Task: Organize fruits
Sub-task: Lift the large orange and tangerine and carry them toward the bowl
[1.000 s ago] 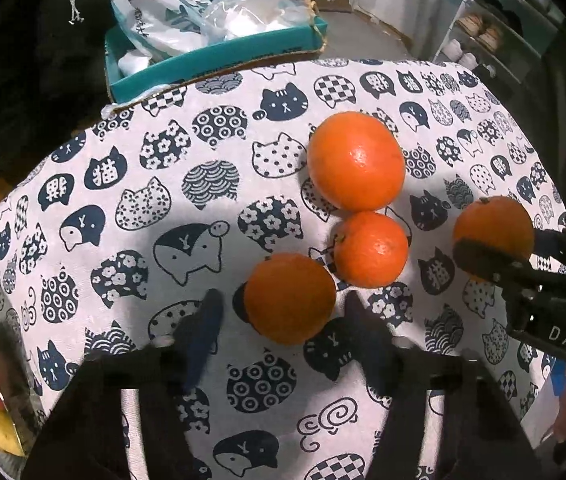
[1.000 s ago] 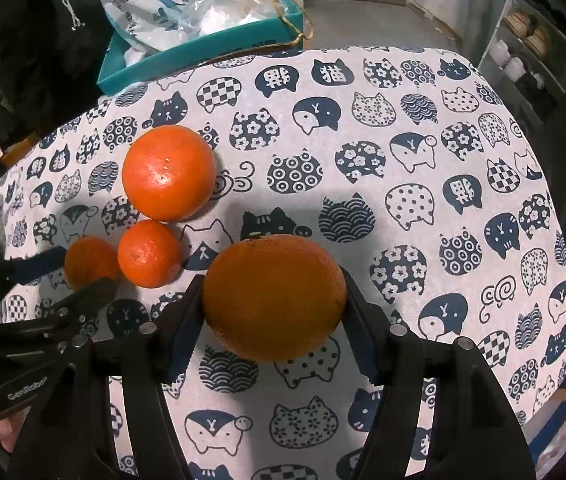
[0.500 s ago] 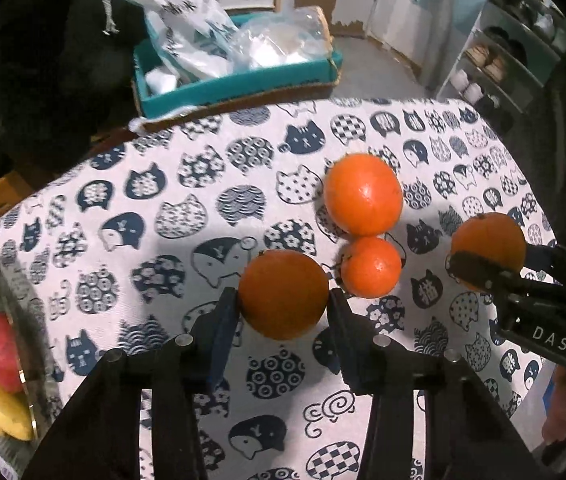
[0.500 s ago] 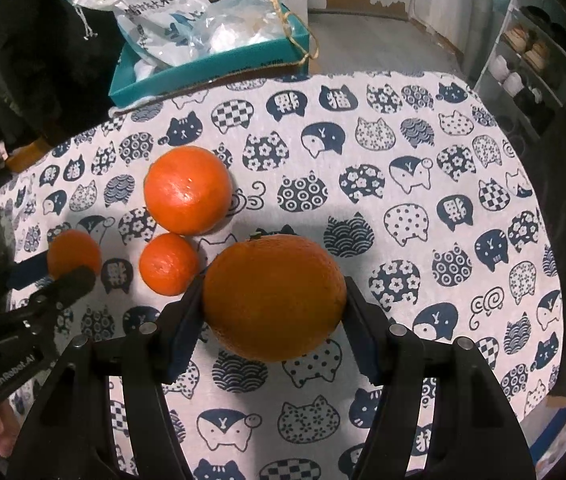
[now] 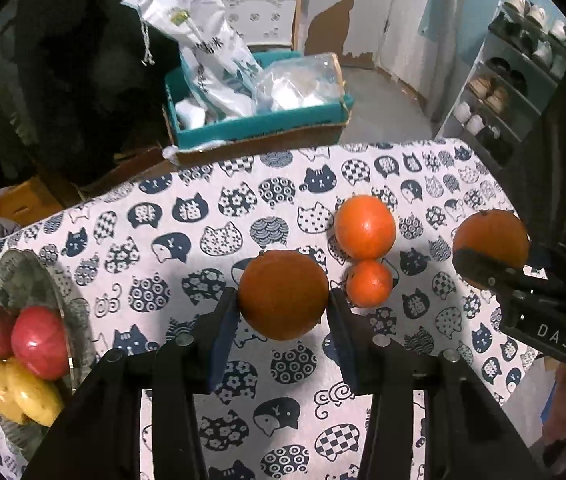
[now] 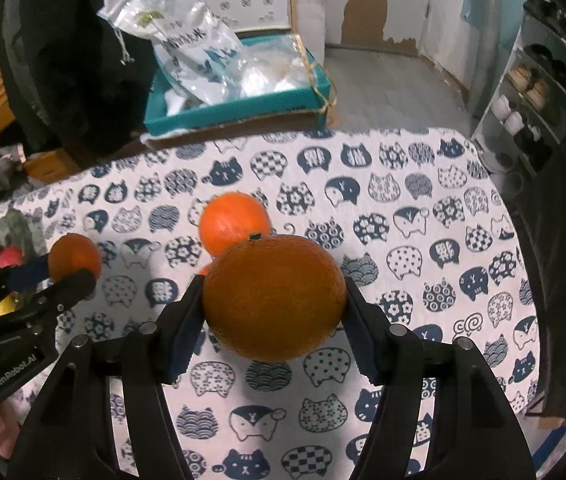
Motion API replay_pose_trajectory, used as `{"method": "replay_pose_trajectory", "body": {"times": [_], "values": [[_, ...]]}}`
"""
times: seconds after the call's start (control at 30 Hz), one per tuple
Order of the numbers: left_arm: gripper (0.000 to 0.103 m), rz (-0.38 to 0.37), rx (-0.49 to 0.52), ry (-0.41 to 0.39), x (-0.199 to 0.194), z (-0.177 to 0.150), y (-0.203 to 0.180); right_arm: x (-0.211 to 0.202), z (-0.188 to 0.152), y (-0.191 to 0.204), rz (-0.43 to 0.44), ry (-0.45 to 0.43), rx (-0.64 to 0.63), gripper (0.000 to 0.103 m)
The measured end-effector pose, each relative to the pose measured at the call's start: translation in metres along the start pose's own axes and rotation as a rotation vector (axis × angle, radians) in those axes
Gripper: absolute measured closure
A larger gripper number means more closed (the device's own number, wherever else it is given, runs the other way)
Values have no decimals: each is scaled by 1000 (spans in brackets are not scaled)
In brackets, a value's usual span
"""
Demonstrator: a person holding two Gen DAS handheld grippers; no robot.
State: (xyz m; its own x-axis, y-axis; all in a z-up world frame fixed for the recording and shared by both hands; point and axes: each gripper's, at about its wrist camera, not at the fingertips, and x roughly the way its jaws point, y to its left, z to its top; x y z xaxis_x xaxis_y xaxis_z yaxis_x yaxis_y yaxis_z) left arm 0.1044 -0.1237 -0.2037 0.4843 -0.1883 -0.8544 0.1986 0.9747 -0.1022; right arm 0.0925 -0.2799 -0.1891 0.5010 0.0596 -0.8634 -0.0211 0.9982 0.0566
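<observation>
The left tool (image 5: pixel 283 312) clamps a dull orange (image 5: pixel 283 294) between its two fingers, above the desk (image 5: pixel 187 248) with its cat-print cloth. Just beyond it lie a big orange (image 5: pixel 365 227) and a small orange (image 5: pixel 369 283), touching each other. At the right edge, the right tool (image 5: pixel 495 264) grips another orange (image 5: pixel 491 240). At the left, a glass bowl (image 5: pixel 35 276) holds red apples (image 5: pixel 37 342) and yellow fruit (image 5: pixel 23 394). Behind the desk stands a teal box (image 5: pixel 259 124) stuffed with plastic bags (image 5: pixel 211 60).
</observation>
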Motion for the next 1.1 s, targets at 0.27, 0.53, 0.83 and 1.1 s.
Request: {"method": "replay_pose_trajectory", "body": {"times": [0.27,0.53,0.83,1.1], "values": [[57,4,-14,-56,-34,4,6,-27,8,10,11,-59,-24,38],[57,5,-17,-111,-67,6,9,-51,15,22,24,-119,-51,38],[57,7,-12,-176,-100,7,15,-77,21,41,41,-177,-90,38],[57,22,-32,-223,-126,6,31,-100,25,61,57,-229,-126,38]]}}
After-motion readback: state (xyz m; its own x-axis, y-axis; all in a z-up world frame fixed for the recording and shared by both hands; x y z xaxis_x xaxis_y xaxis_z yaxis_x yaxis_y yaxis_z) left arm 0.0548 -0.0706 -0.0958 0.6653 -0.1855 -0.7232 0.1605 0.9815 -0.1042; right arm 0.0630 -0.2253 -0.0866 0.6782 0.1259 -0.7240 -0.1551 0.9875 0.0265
